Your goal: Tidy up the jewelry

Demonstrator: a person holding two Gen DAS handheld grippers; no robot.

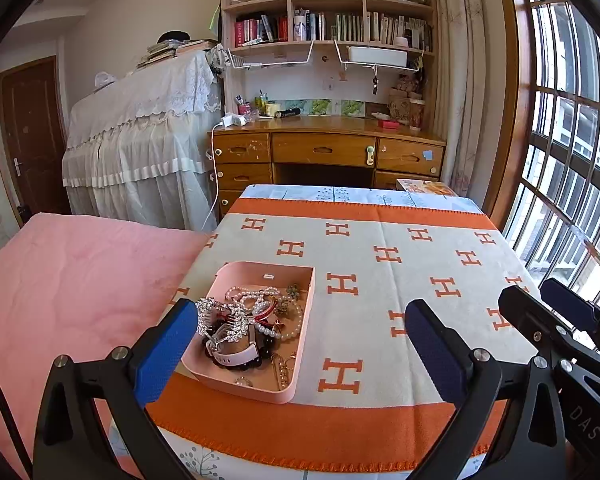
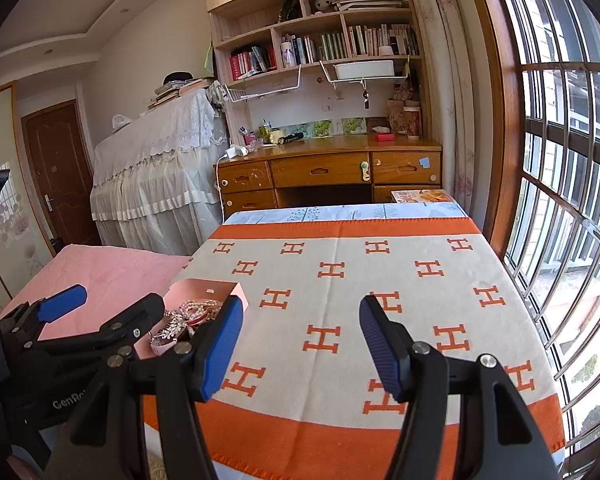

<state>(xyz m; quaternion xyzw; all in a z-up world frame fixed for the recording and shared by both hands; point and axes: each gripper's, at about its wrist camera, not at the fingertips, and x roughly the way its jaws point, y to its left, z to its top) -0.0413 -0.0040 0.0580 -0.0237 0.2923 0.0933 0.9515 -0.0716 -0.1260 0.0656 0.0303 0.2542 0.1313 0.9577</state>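
A pink tray [image 1: 300, 354] sits near the front left of the table on an orange-and-grey H-patterned cloth [image 1: 380, 280]. It holds a heap of jewelry: a rhinestone comb [image 1: 222, 316], pearl strands [image 1: 260, 294], a pink-strap watch [image 1: 236, 354], black beads and gold pieces. My left gripper [image 1: 300, 344] is open and empty, held above the tray's near end. My right gripper [image 2: 300, 344] is open and empty over bare cloth right of the tray [image 2: 240, 292]. Each gripper shows at the edge of the other's view.
A pink bed [image 1: 72, 280] lies left of the table. A wooden desk [image 1: 324, 148] with shelves stands behind it. A barred window [image 1: 572, 160] runs along the right. A book [image 1: 424, 188] lies at the table's far right edge.
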